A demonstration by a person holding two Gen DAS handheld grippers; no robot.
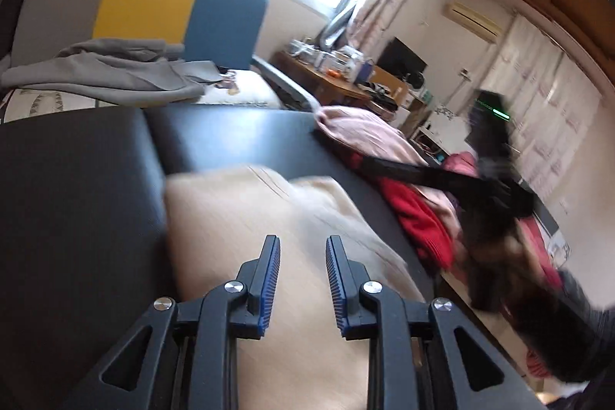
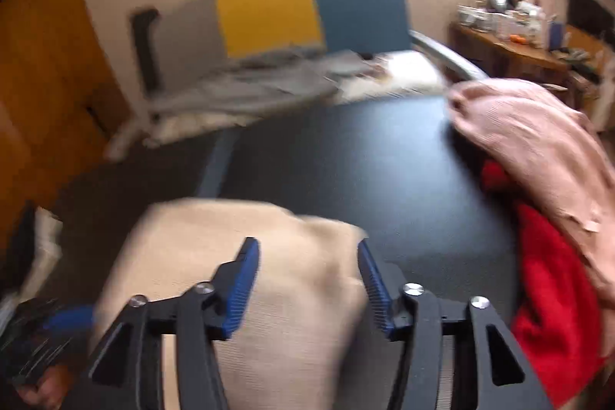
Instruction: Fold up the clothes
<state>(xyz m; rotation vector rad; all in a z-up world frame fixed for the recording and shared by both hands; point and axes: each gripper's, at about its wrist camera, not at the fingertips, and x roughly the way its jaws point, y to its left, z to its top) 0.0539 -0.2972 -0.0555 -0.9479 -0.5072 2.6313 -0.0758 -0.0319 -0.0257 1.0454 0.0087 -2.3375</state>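
both the left gripper point(image 1: 303, 248) and right gripper point(image 2: 307, 252) hang spread and empty over the folded beige garment point(image 2: 269, 256) on the black table point(image 2: 365, 160), pink and red clothes point(image 2: 538, 160) heaped at right

Beige garment point(image 2: 246, 256): ribbed knit, folded into a compact block w/ a rounded far edge, lying flat on the black tabletop point(image 2: 346, 160) near its close side. A fold line runs across the top; upper layer sits slightly off the lower one.

Pink garment point(image 2: 538, 148): pale, soft knit, unfolded, heaped at the tabletop's right edge, one bunched end resting on the black surface.

Red garment point(image 2: 549, 294): bright, fuzzy-looking, crumpled, lying under and beside the pink one, partly covered by it. Pink & red touch each other; both lie apart from the beige block, bare tabletop between.
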